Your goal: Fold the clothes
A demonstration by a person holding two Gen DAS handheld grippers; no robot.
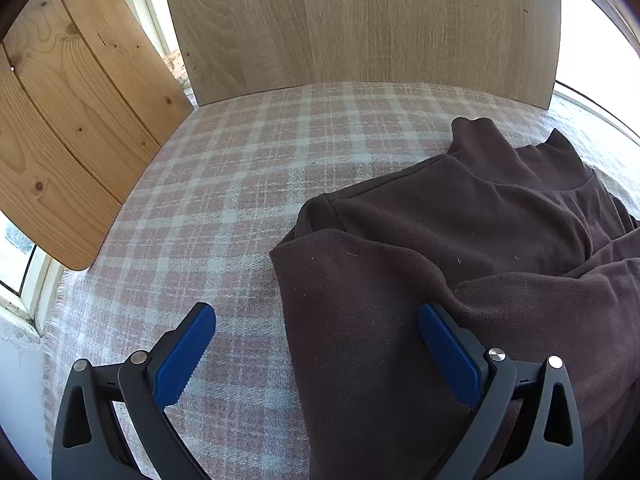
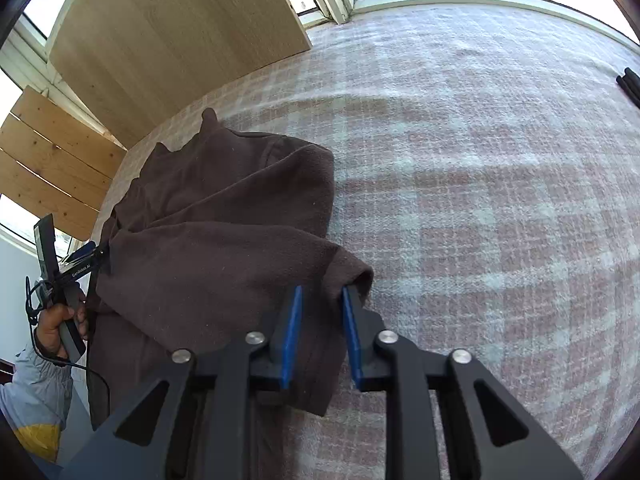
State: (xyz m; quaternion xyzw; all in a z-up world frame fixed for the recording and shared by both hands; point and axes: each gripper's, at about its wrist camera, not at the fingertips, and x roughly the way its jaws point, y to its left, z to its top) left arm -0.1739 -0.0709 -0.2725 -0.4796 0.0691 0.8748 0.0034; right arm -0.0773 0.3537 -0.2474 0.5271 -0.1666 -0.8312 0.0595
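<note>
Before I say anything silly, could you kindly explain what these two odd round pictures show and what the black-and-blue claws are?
No robot here: a person holds a two-finger gripper in each hand, and a fisheye camera on each looks along its fingers, so each picture is one gripper's own view. The left gripper is wide open over the edge of a dark brown fleece garment, gripping nothing. The right gripper has its blue pads close together around a fold of that garment; whether they pinch tight, I cannot tell. Its view also shows the person's left hand holding the other tool. The garment lies on a pink-and-grey checked blanket, with wooden boards standing behind.
</note>
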